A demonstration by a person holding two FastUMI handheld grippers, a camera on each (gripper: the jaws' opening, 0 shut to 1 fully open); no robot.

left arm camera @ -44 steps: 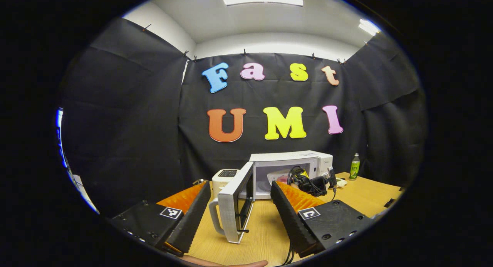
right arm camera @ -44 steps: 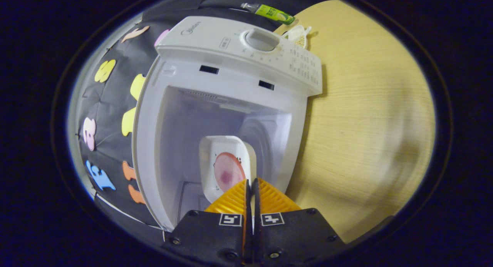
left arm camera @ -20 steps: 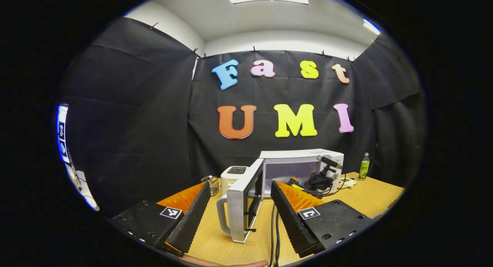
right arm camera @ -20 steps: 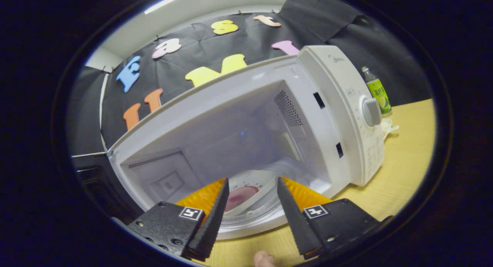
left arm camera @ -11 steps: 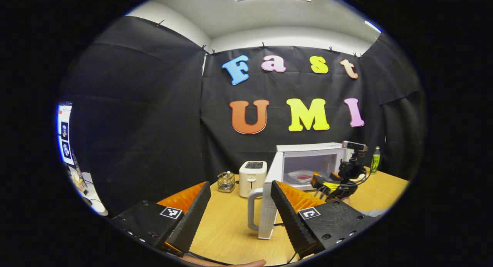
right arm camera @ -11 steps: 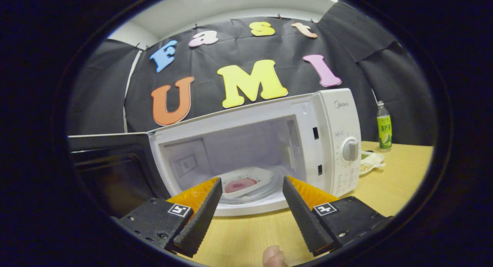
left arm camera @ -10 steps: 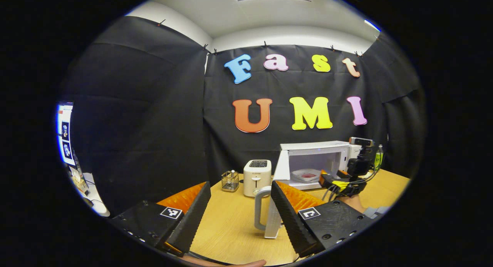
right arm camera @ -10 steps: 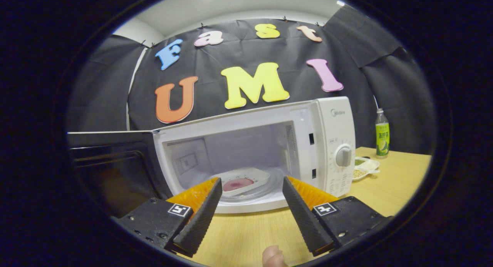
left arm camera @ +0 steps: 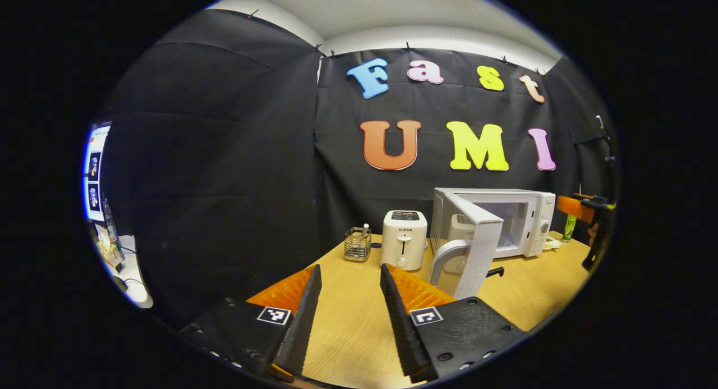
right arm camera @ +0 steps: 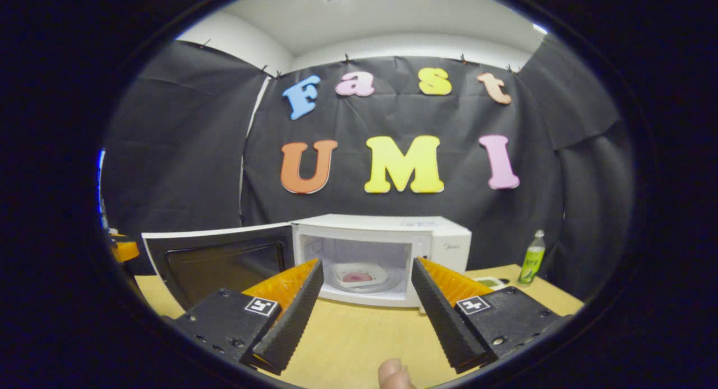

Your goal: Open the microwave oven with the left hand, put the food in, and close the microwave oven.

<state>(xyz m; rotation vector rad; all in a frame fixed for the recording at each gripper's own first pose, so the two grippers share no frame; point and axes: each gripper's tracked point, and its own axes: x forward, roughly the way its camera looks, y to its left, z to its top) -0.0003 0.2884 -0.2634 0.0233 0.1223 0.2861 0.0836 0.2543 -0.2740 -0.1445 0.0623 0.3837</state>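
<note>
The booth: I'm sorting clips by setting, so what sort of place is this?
Likely a mock kitchen counter inside a recording booth, not a real home: a microwave with its door open, a toaster and a bottle stand on a wooden table, with black cloth hung behind.

Food (right arm camera: 358, 277) inside open microwave (right arm camera: 381, 253)

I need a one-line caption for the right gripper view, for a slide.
Open right gripper faces the microwave, door swung open, food tray resting inside.
</note>
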